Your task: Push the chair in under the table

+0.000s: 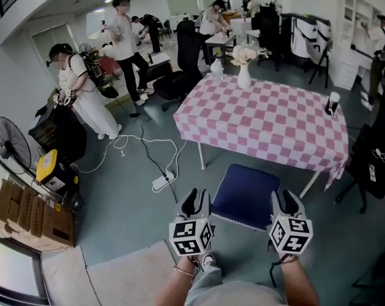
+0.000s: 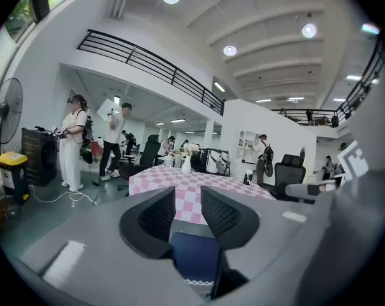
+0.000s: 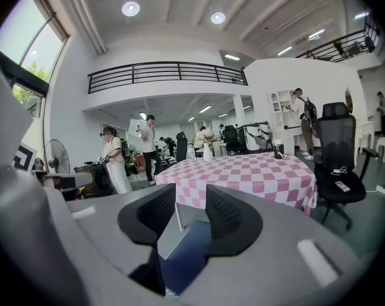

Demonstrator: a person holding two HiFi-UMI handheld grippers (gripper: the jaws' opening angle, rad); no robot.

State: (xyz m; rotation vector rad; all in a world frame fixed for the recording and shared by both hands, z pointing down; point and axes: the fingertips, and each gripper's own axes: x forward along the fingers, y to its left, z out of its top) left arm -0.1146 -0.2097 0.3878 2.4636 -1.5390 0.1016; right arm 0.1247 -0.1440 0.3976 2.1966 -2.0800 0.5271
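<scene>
Spread-jawed, the left hand-held gripper [image 1: 194, 204] and right hand-held gripper [image 1: 287, 204] flank the near corners of the blue chair [image 1: 243, 193] in the head view; it stands partly out from the checked table [image 1: 269, 120]. Left gripper view: jaws apart, pinching nothing, blue padding below; right gripper view: likewise. The chair looks light, stiff-framed and soft-cushioned, so it should probably be pushed at the near seat edge; no writing is legible.

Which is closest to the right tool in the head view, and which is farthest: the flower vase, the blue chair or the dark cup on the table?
1. Blue chair, just left of the right tool.
2. Dark cup, at the right edge of the table.
3. Flower vase, at the table's far end.
</scene>
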